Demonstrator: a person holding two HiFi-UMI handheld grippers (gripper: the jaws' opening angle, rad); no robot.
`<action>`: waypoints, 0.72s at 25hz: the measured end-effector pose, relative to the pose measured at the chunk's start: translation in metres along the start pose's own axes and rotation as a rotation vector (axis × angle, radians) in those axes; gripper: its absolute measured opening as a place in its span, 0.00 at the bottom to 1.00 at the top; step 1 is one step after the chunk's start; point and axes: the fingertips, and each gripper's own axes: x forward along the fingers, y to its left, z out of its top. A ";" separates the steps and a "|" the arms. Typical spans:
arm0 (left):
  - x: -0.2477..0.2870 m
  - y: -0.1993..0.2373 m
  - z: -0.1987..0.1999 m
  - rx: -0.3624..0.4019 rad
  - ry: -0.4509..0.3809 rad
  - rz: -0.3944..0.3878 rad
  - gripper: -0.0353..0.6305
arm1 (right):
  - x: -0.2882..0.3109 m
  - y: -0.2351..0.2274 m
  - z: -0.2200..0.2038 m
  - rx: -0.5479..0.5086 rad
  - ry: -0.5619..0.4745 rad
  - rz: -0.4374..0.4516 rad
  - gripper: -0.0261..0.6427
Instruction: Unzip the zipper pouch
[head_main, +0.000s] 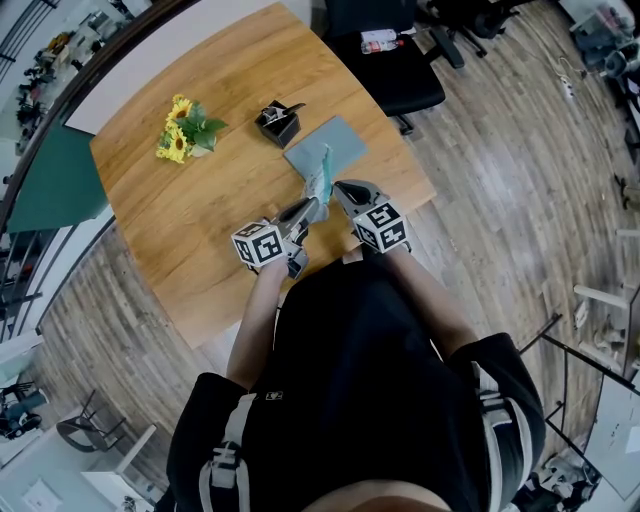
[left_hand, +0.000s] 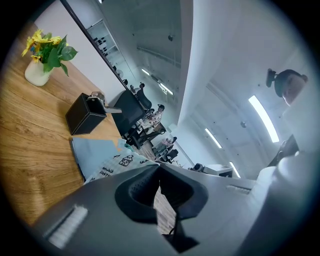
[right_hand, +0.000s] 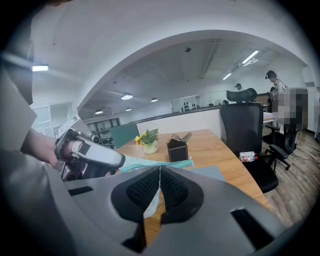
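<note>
Zipper pouch (left_hand: 117, 164): small dark print, two short lines beside line-drawn house; letters too blurred to read.
Left cube (head_main: 260, 245), right cube (head_main: 382, 226): black-and-white square coded markers, no letters or digits.
Bottle (right_hand: 248, 157) on chair seat (right_hand: 262, 175): red-and-white label, wording too small.
Nothing legible anywhere.

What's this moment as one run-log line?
left gripper: shut on pouch | right gripper: shut on pouch | pouch: held between both, over wooden table
</note>
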 end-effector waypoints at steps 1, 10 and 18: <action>0.000 0.000 0.000 -0.001 0.000 -0.001 0.06 | 0.000 0.000 0.000 0.000 0.001 0.000 0.05; 0.000 -0.002 -0.003 -0.007 0.001 -0.006 0.06 | -0.001 0.001 0.002 -0.002 -0.004 -0.002 0.05; -0.001 -0.005 -0.007 -0.004 0.011 -0.008 0.06 | -0.001 -0.004 -0.001 -0.004 -0.002 -0.012 0.05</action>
